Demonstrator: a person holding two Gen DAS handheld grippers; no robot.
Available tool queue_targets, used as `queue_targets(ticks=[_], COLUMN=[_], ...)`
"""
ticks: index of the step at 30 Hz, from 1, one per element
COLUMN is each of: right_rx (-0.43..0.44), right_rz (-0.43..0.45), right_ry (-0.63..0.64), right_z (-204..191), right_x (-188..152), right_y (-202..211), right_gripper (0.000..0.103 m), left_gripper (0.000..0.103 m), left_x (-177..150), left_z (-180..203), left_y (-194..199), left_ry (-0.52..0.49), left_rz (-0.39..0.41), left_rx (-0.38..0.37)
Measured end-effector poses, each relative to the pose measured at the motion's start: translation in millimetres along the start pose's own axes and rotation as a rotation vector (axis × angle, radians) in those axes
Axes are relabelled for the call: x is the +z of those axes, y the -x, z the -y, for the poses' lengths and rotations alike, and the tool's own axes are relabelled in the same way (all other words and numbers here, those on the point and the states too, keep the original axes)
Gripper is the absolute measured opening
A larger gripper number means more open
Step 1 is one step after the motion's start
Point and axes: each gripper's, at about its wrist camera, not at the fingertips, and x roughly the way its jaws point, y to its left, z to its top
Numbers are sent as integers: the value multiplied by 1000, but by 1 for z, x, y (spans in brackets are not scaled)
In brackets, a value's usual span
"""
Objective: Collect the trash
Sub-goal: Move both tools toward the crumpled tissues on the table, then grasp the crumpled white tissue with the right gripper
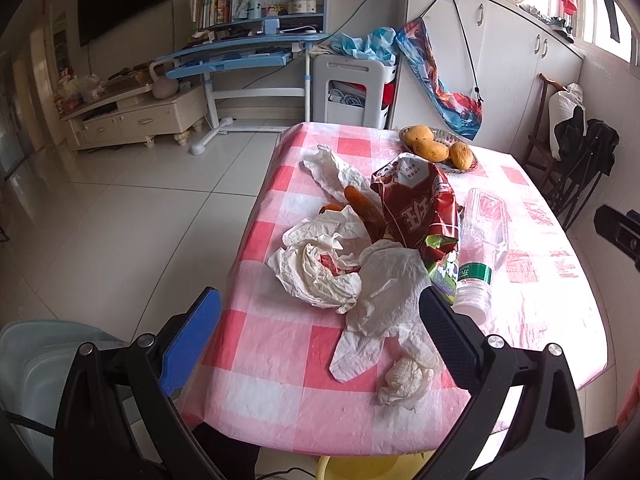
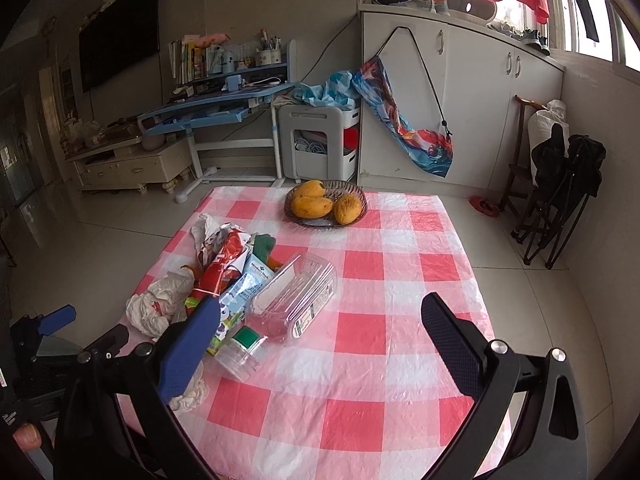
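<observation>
A heap of trash lies on the pink checked table (image 1: 280,360): crumpled white tissues (image 1: 320,272), a balled tissue (image 1: 404,376), a red snack bag (image 1: 416,204), a green-and-white carton (image 1: 442,276), a clear plastic bottle (image 1: 476,280) and a clear plastic box (image 2: 296,292). My left gripper (image 1: 320,332) hangs open just above the near tissues, nothing between its fingers. My right gripper (image 2: 320,340) is open over the table beside the bottle (image 2: 244,348) and red bag (image 2: 218,272), empty as well.
A woven basket (image 2: 356,194) with three mangoes (image 2: 310,206) sits at the table's far side. A pale green chair (image 1: 36,364) stands at the near left. White cabinets (image 2: 472,120), a blue desk (image 1: 240,56) and folded black chairs (image 2: 560,184) stand beyond.
</observation>
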Motion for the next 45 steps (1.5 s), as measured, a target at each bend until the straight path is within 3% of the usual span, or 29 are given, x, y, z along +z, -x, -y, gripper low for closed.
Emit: queue_targets(ticks=[16,25,30,36,40,43,45], right_rx=[31,46,70,154,245,319,347], right_rz=[-44,-95,-128,-209,-272,-327,-379], right_ry=[9,18,12,7,72,100,109], right_z=[-5,-7,-5,-13,-40,-59,-70], right_x=[-19,-26,-31,-42,-59,-77,-86], right_y=[4,-3,-9,-20,-34,-47,-56], right_gripper=[97,97,97,97,96,86,72], left_gripper=[96,96,96,96,96,96,96], left_x=[-17,-17,-19,-20,-22,-22,-22], left_z=[-27,-53,-57,-64,-62,-60,-60], left_y=[2,-12,-25,-34,-37,-39,-38], left_ry=[39,178,181,205,196,183,183], left_rz=[-33,-101,-136,-157,-165,-172,-167], left_rx=[34,-40,34,63,69,69,74])
